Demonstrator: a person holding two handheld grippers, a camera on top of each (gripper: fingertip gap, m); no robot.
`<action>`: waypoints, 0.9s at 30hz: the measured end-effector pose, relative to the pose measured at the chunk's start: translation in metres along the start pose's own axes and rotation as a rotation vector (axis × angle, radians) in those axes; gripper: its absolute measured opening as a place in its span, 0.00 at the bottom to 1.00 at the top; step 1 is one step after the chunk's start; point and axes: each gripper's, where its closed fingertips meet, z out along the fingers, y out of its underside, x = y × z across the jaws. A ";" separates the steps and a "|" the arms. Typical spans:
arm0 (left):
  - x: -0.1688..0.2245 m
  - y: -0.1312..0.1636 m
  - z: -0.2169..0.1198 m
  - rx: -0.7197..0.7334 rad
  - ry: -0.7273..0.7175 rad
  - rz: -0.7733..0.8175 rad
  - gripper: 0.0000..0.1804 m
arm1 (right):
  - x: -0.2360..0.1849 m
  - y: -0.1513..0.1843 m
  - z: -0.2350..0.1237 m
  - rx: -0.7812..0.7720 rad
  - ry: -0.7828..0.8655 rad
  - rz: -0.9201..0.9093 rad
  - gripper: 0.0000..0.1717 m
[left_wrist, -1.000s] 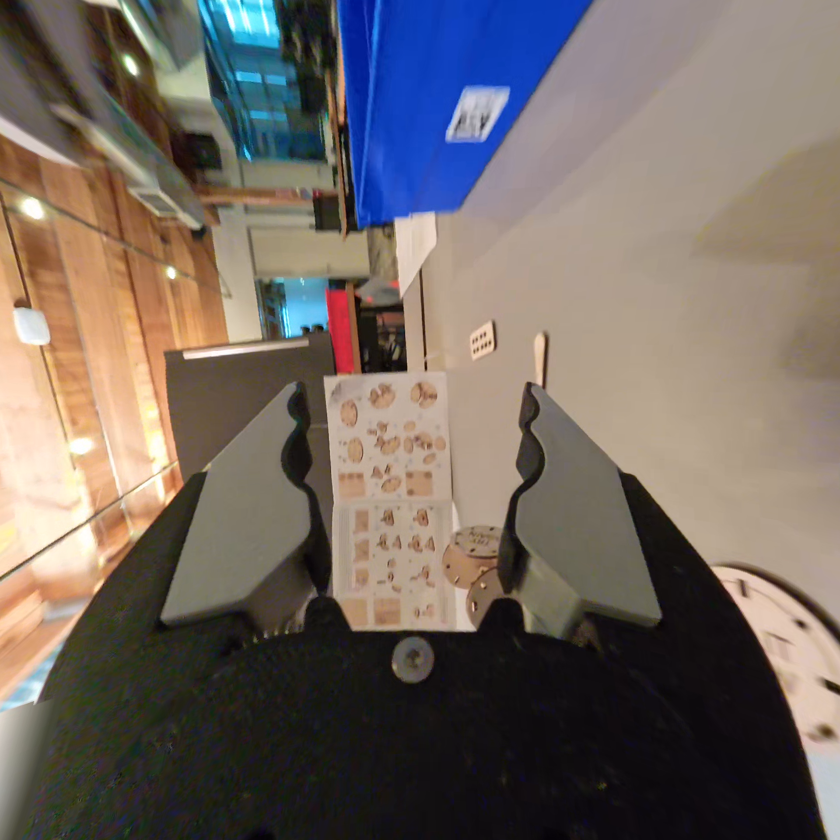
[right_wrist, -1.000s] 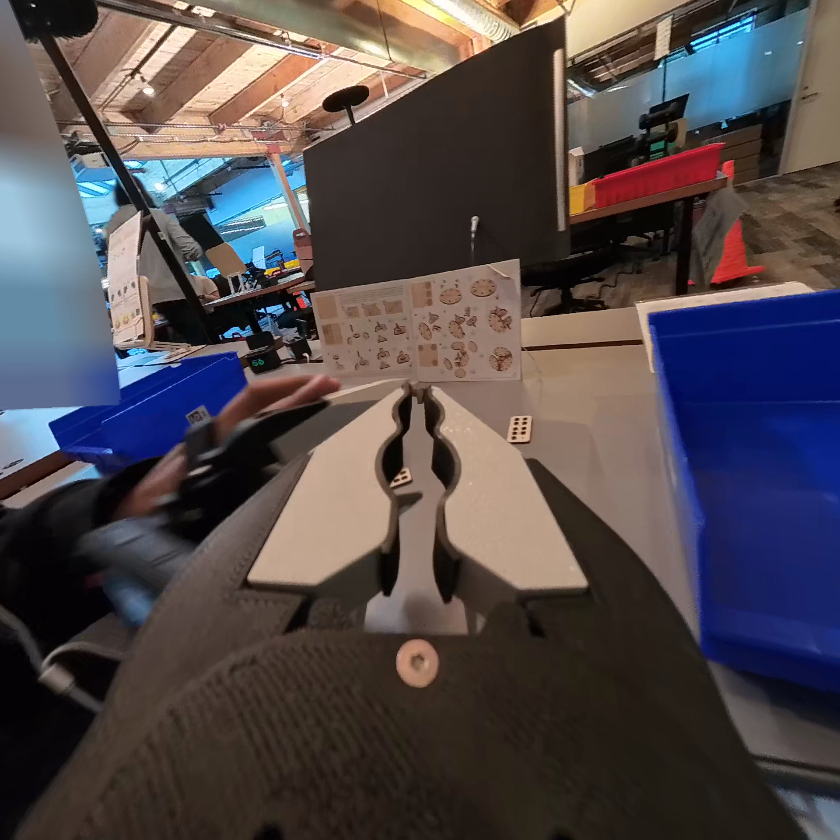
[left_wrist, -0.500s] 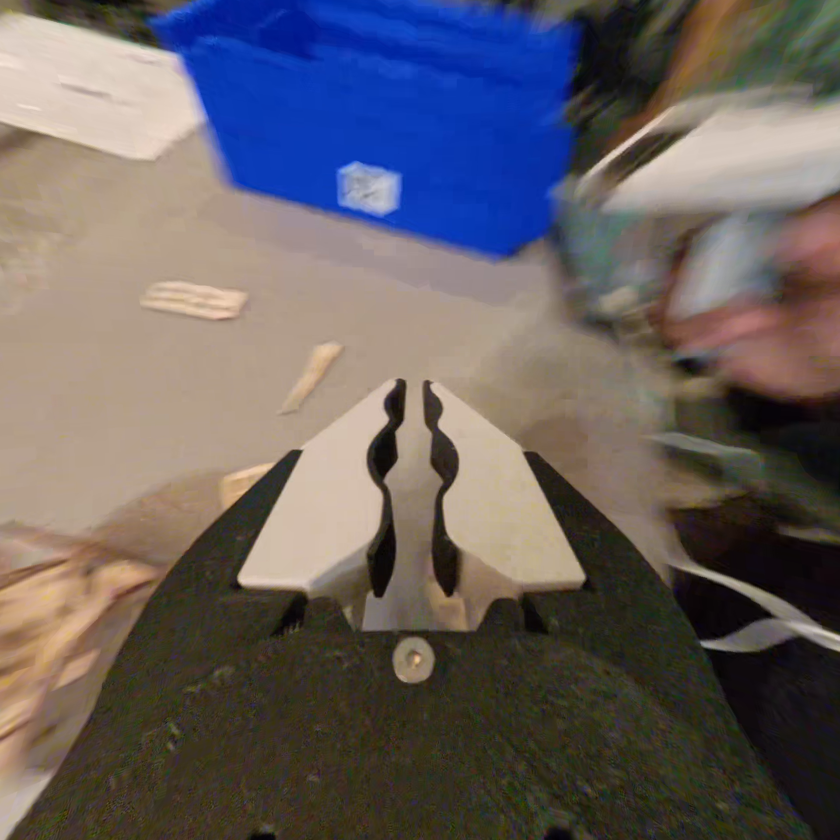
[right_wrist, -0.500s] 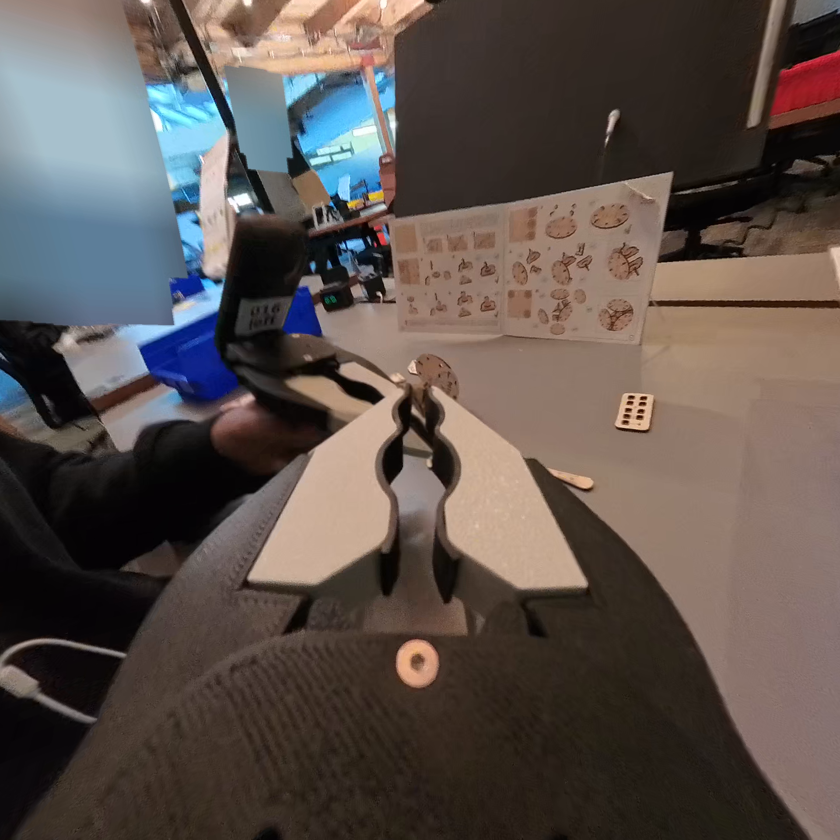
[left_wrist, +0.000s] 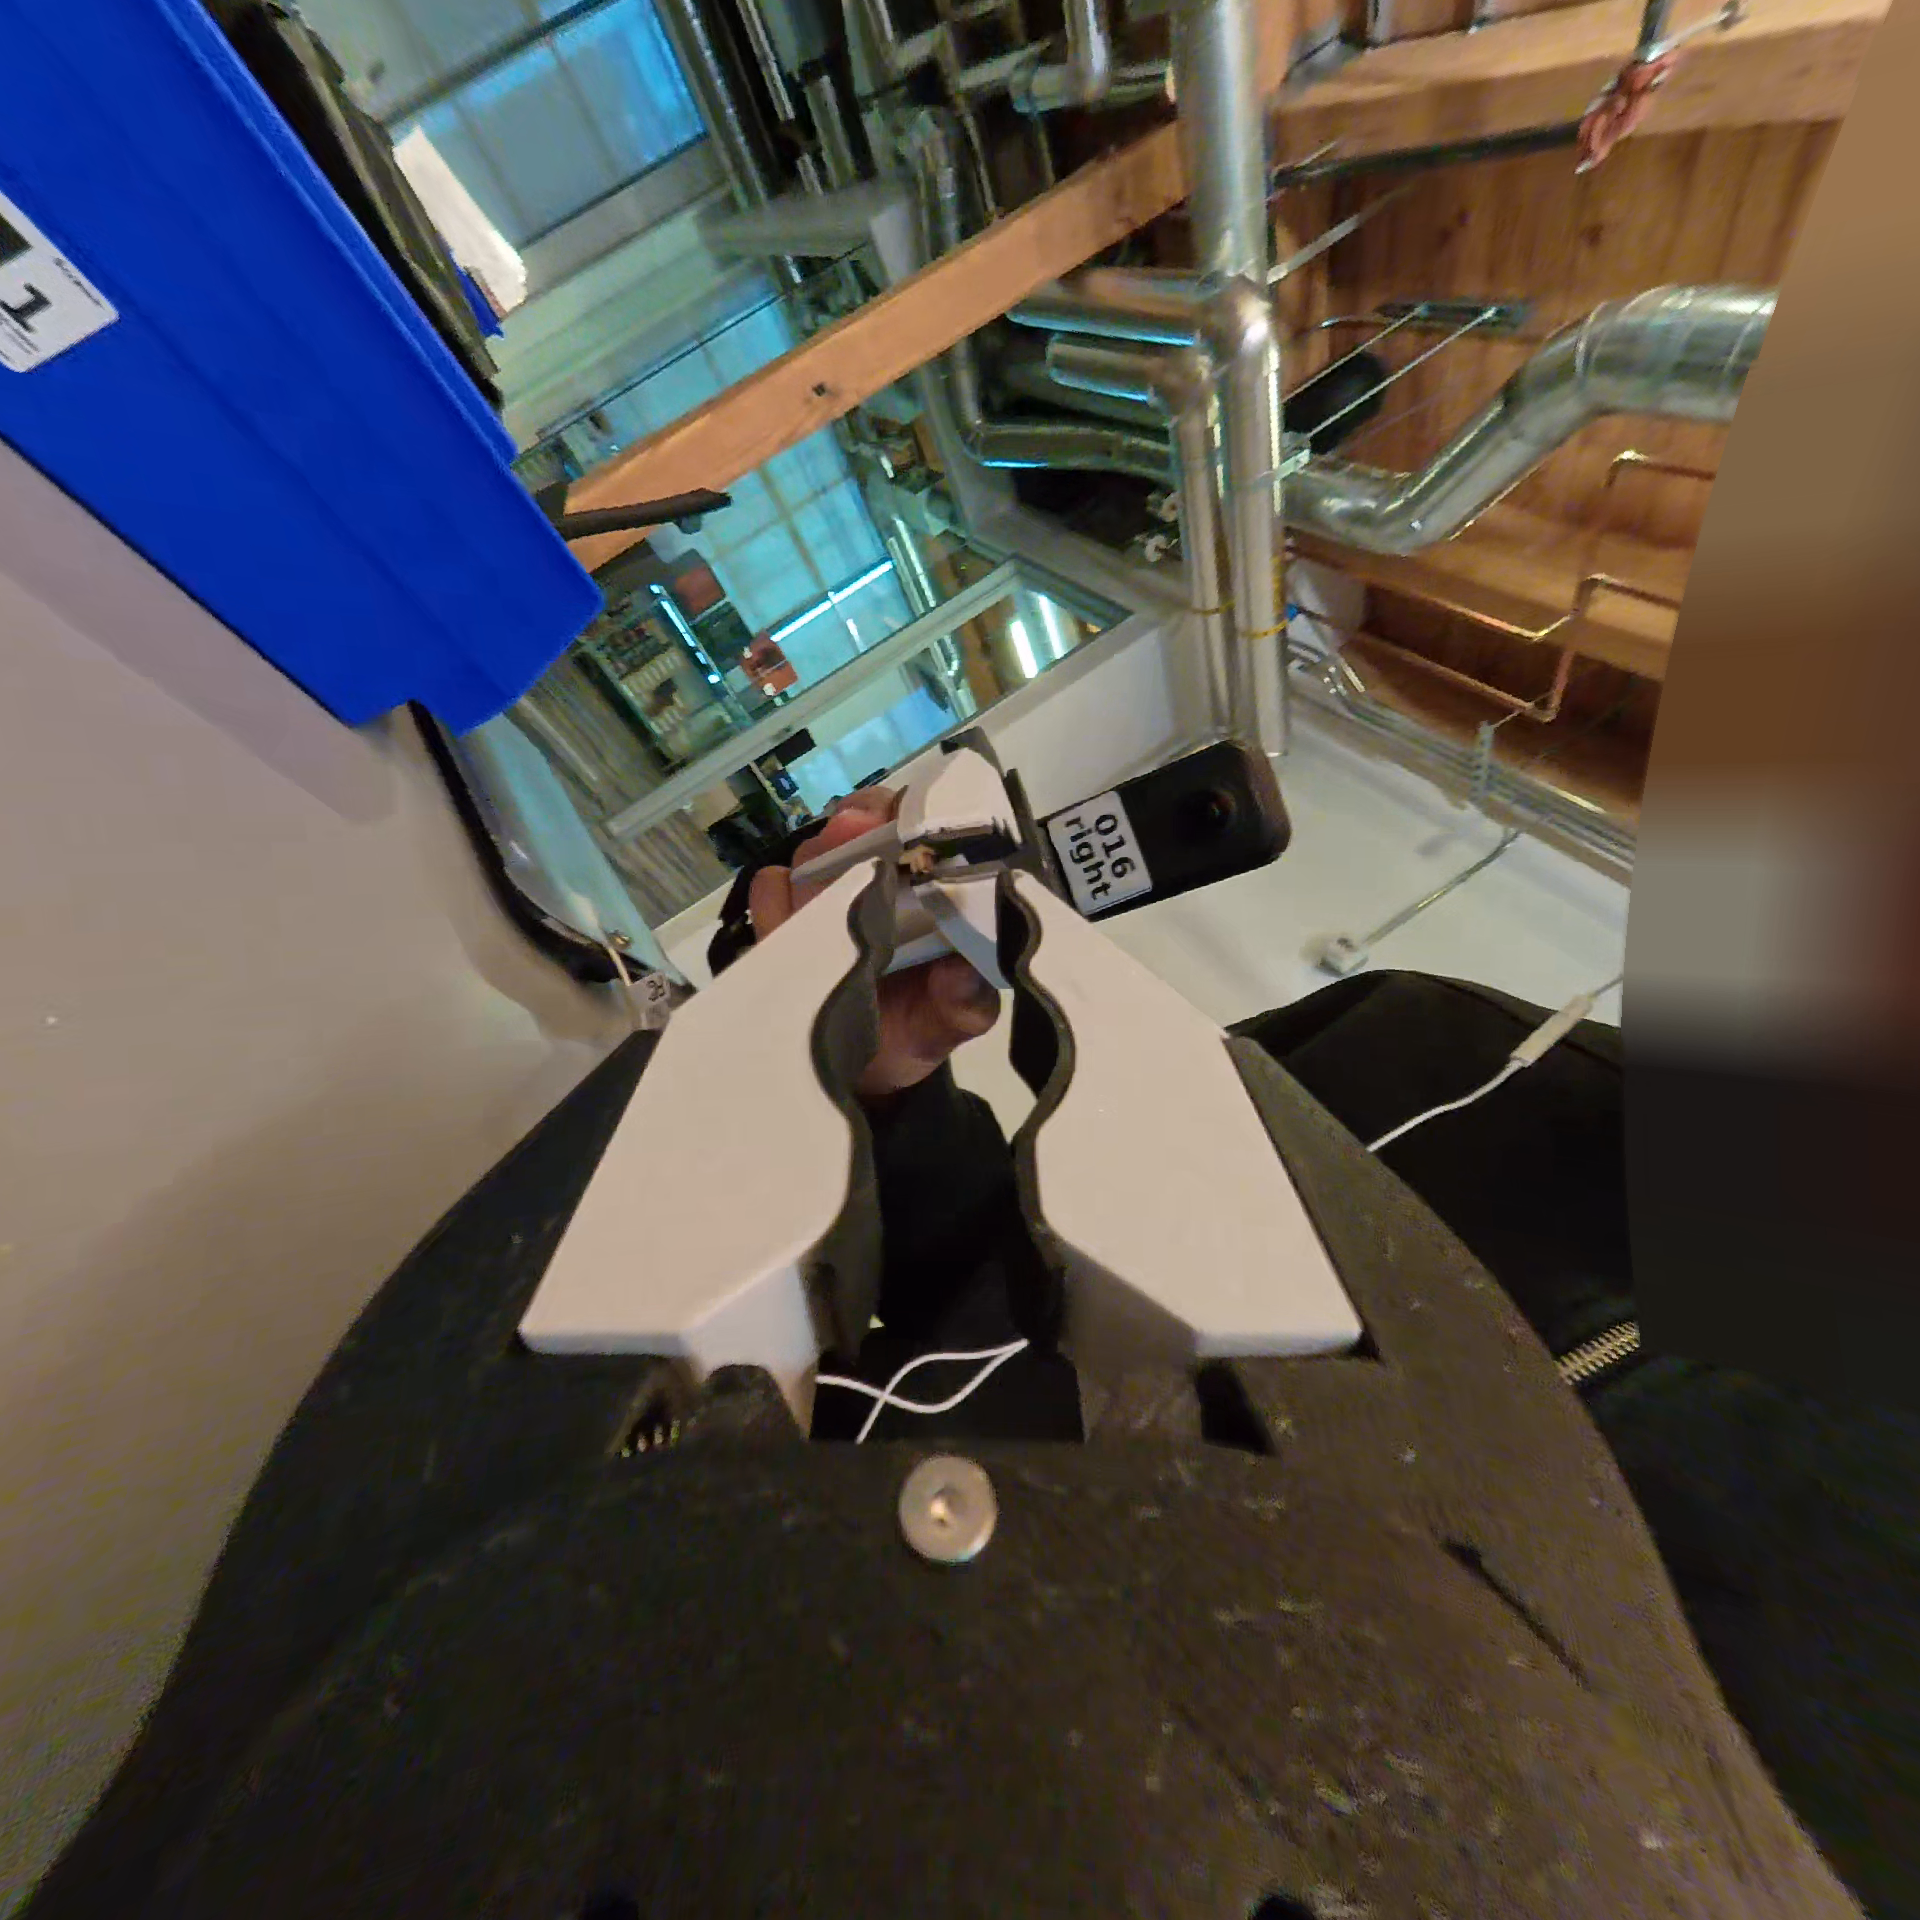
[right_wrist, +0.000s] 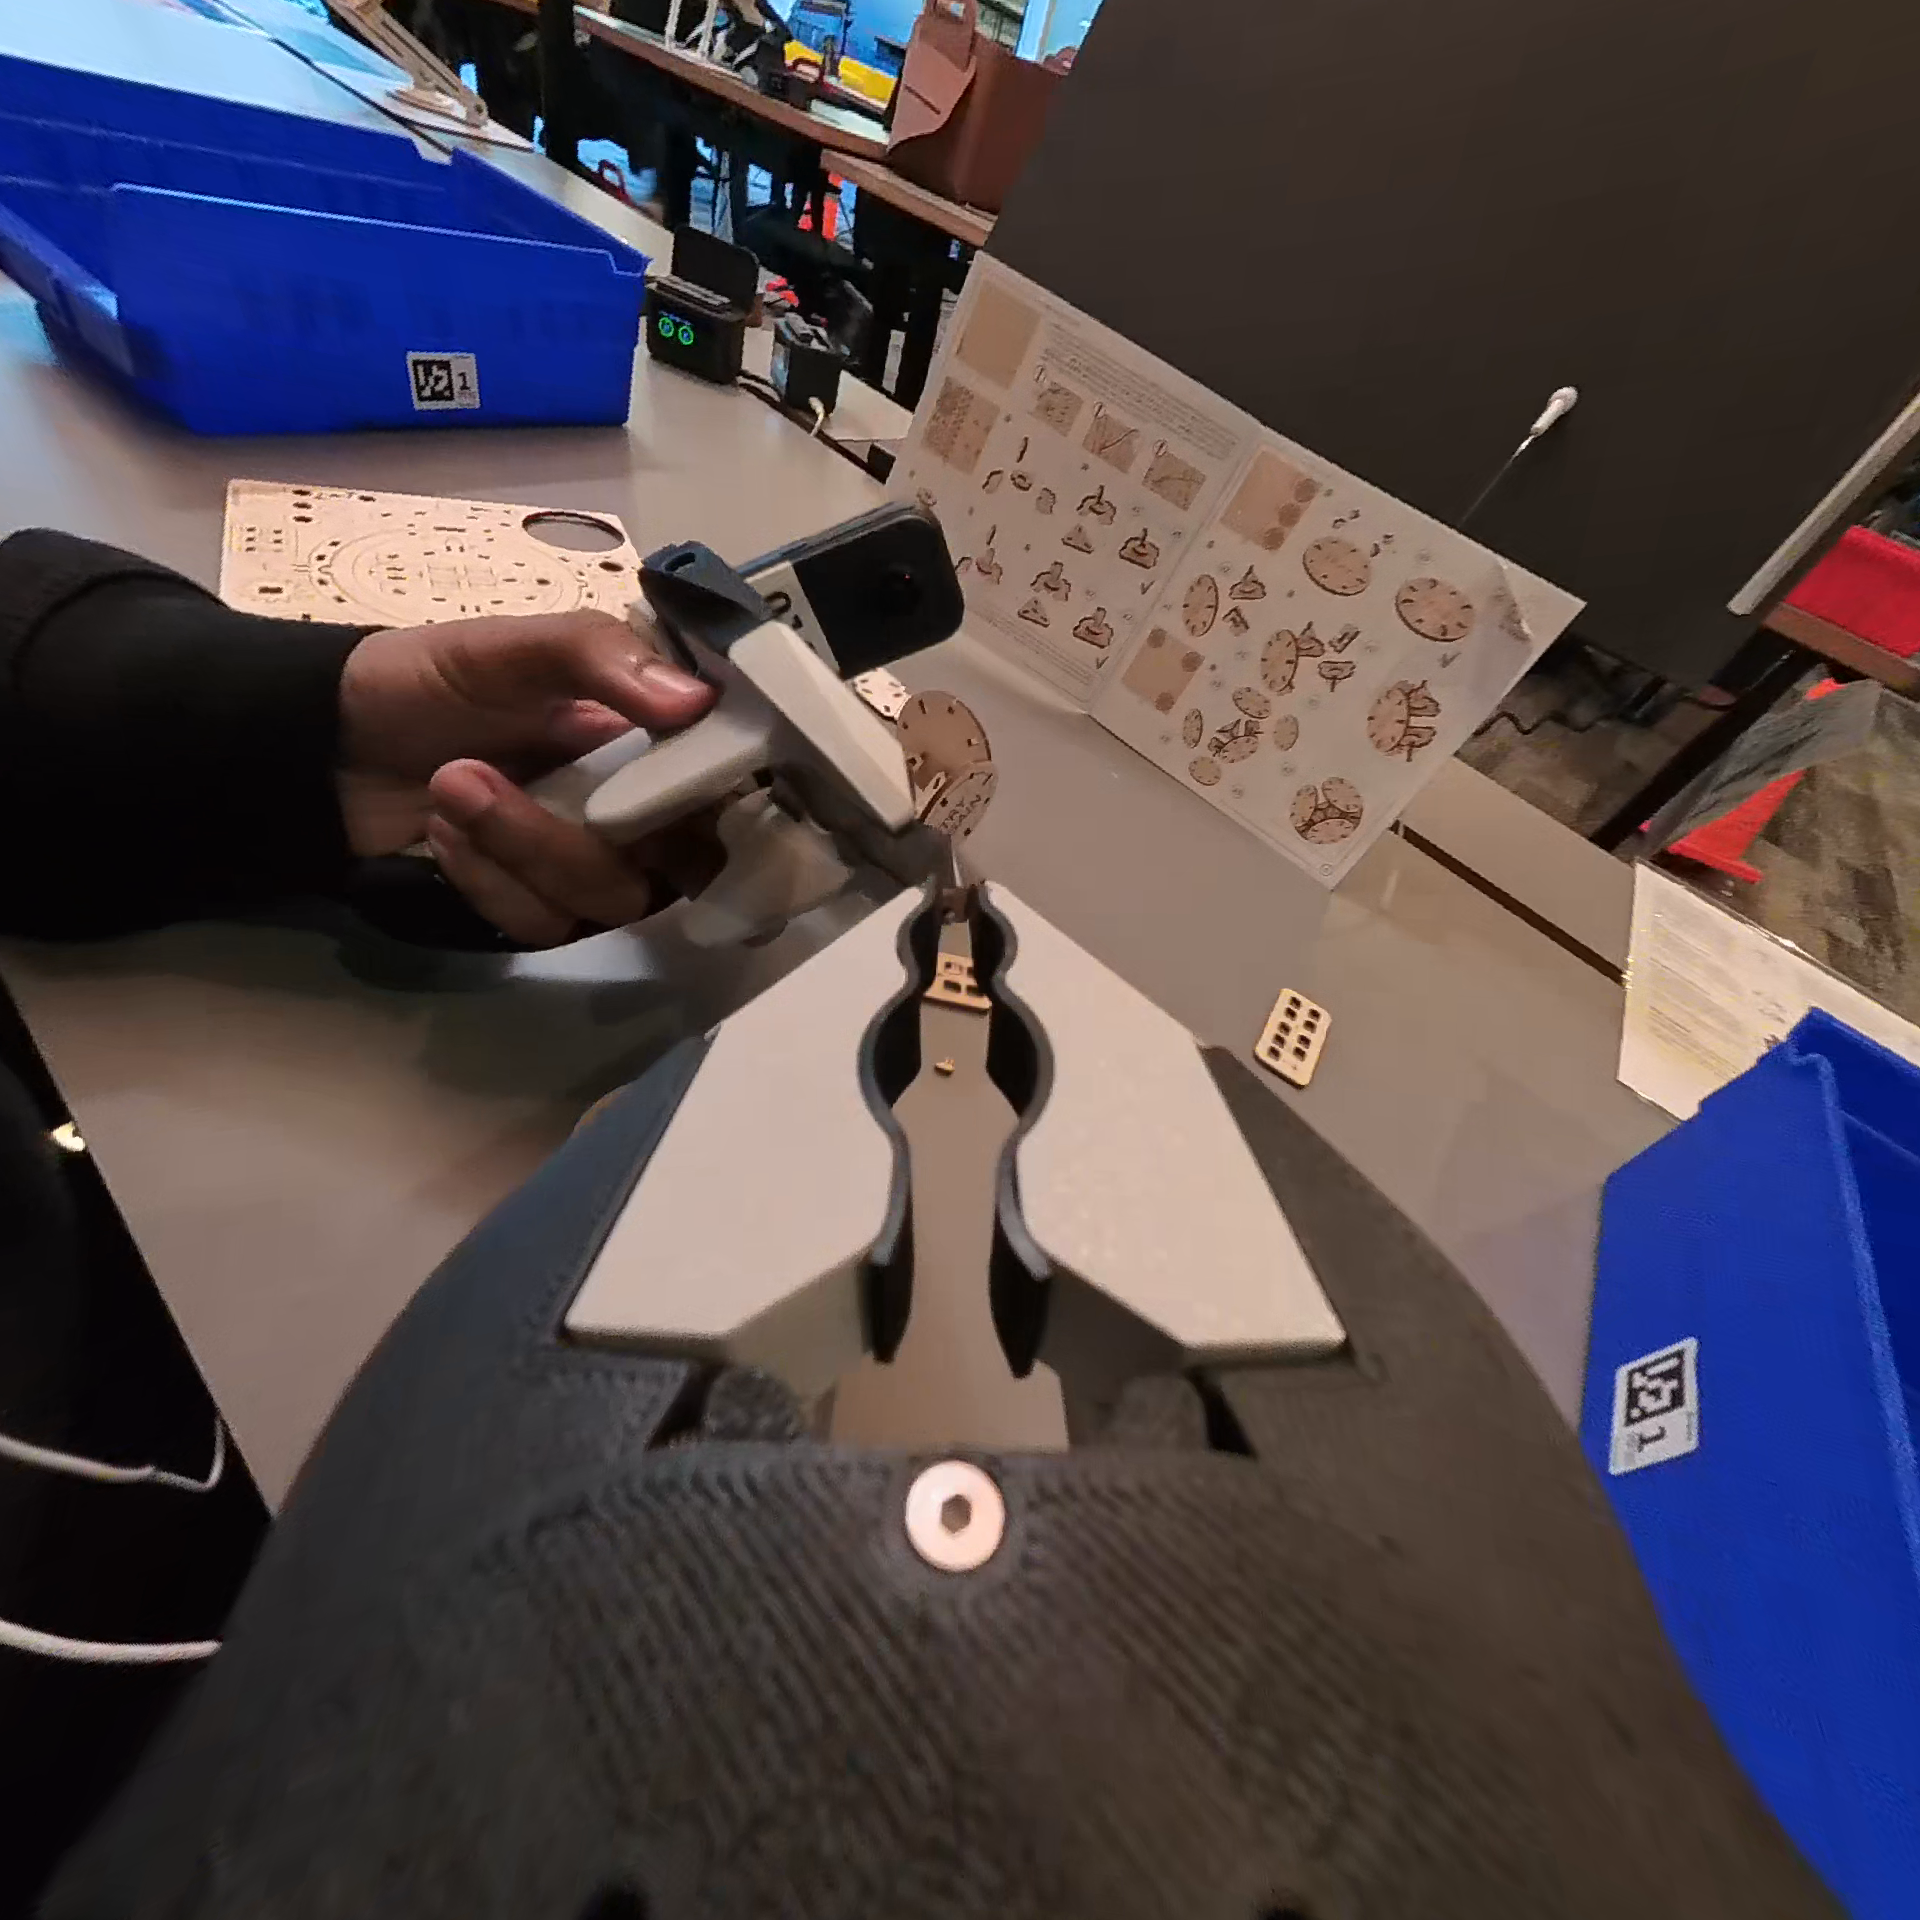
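1. The right tool (right_wrist: 951, 902) is clenching a small wooden piece (left_wrist: 912, 858) at its tips, above the surface (right_wrist: 1195, 935).
2. The left tool (left_wrist: 940, 883) is standing slightly parted, flanking the right tool's tips; whether its pads are touching anything is not showing.
3. The piece's shape is proving too small to make out, and the left tool is partly hiding the wooden clock discs (right_wrist: 940, 758).

bin (right_wrist: 312, 312) behind sheet (right_wrist: 416, 551) on table (right_wrist: 312, 1091)

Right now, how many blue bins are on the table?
2: one blue bin sits far left by the flat wooden sheet, the other near right. More may lie outside the view.
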 end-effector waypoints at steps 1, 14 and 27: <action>0.000 0.000 0.000 0.001 0.010 -0.010 0.08 | -0.001 0.001 0.000 -0.003 -0.008 -0.001 0.02; -0.003 0.008 -0.001 -0.034 0.039 -0.059 0.03 | -0.012 0.003 0.003 -0.043 -0.056 -0.064 0.02; -0.002 0.020 -0.005 -0.050 0.063 -0.090 0.02 | -0.025 0.005 -0.001 -0.030 -0.151 0.005 0.05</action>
